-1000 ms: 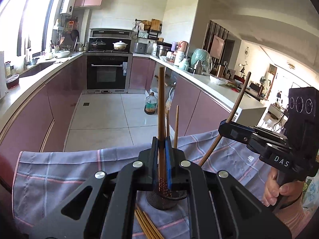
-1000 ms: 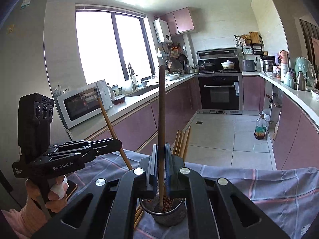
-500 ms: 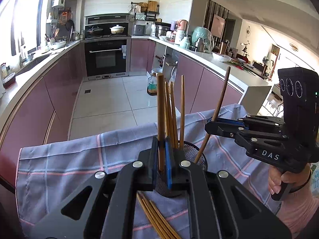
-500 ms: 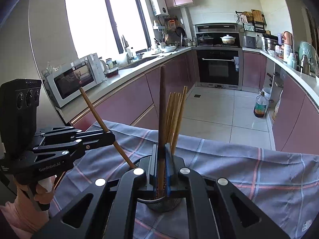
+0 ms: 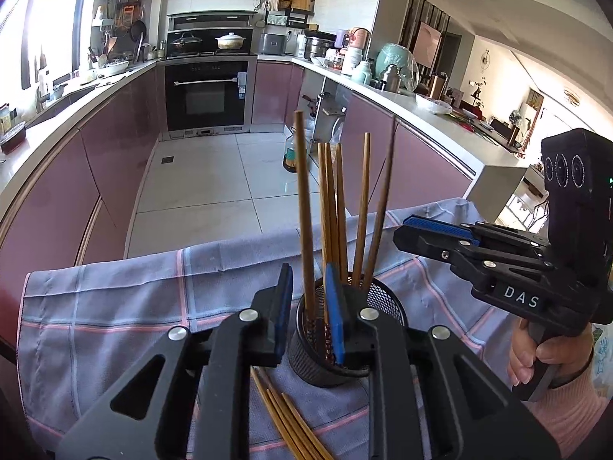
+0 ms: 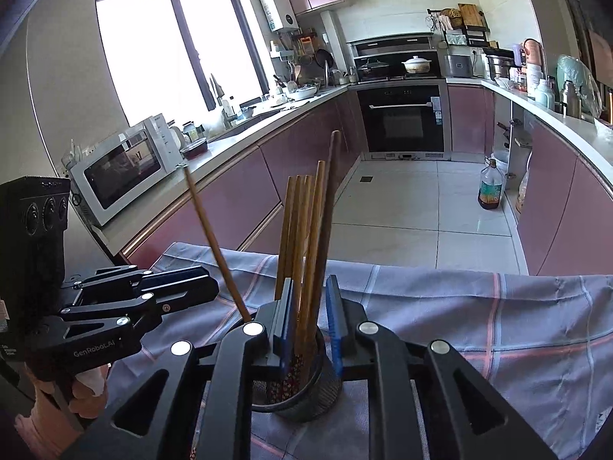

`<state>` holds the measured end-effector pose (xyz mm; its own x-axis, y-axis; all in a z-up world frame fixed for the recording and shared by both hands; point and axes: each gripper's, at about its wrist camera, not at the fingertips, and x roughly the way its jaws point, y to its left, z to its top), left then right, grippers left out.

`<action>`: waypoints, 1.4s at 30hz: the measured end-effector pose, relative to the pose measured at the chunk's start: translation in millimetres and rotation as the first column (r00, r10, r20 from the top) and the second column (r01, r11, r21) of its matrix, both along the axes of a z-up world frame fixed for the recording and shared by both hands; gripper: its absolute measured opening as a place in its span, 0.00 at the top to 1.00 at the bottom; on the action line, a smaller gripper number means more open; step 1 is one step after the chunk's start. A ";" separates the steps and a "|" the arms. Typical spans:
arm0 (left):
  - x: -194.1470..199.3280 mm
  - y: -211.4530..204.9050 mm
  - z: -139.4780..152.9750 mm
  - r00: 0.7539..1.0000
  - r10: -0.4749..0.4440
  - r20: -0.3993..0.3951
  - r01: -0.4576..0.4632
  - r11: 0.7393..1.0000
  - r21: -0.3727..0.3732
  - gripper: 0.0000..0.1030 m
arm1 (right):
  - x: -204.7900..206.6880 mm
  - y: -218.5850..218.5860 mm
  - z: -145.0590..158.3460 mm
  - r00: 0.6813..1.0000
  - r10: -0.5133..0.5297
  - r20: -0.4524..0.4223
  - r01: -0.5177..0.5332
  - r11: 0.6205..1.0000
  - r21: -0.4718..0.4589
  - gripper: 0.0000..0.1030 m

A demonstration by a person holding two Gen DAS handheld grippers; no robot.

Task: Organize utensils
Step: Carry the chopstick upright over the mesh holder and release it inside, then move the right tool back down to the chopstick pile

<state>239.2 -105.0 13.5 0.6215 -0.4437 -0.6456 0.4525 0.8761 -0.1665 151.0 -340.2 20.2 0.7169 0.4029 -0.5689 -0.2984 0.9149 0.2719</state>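
Letting go, we have just opened both the left gripper [image 5: 308,308] and right gripper [image 6: 311,326] a little, each chopstick [image 5: 304,207] standing loose between the pads in the mesh cup [image 5: 377,299]; next we lift away for the chopsticks on the cloth [image 5: 291,425].

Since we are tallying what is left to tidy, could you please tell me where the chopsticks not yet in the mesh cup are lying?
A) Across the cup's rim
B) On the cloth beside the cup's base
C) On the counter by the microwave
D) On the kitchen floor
B: in the left wrist view several loose chopsticks lie flat on the checked cloth just beside the base of the mesh cup.
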 end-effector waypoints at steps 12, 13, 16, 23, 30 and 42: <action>-12.2 27.1 -12.5 0.997 0.077 0.029 -0.076 0.996 -0.037 0.73 | -21.3 -0.1 2.9 0.999 0.011 0.047 -0.012 1.000 0.001 0.75; -16.0 30.5 -12.3 0.996 0.085 0.040 -0.083 0.996 -0.040 0.71 | -24.7 -0.5 3.3 0.999 0.014 0.052 -0.015 1.000 0.004 0.74; -32.7 38.4 -9.0 0.991 0.115 0.071 -0.112 0.993 -0.045 0.69 | -37.0 0.6 6.1 0.997 0.028 0.069 -0.029 0.999 0.014 0.73; -67.9 64.4 -16.6 0.984 0.145 0.101 -0.142 0.989 -0.040 0.57 | -74.1 18.0 2.9 0.987 0.132 0.090 -0.132 0.991 -0.004 0.65; -89.7 80.0 -52.1 0.987 0.160 0.033 -0.160 0.987 0.007 0.57 | -86.4 48.8 -43.9 0.973 0.224 -0.048 -0.225 0.974 -0.023 0.65; -100.6 85.8 -107.0 0.983 0.174 -0.067 -0.170 0.984 0.056 0.57 | -90.0 77.7 -98.4 0.948 0.234 -0.214 -0.249 0.967 -0.046 0.65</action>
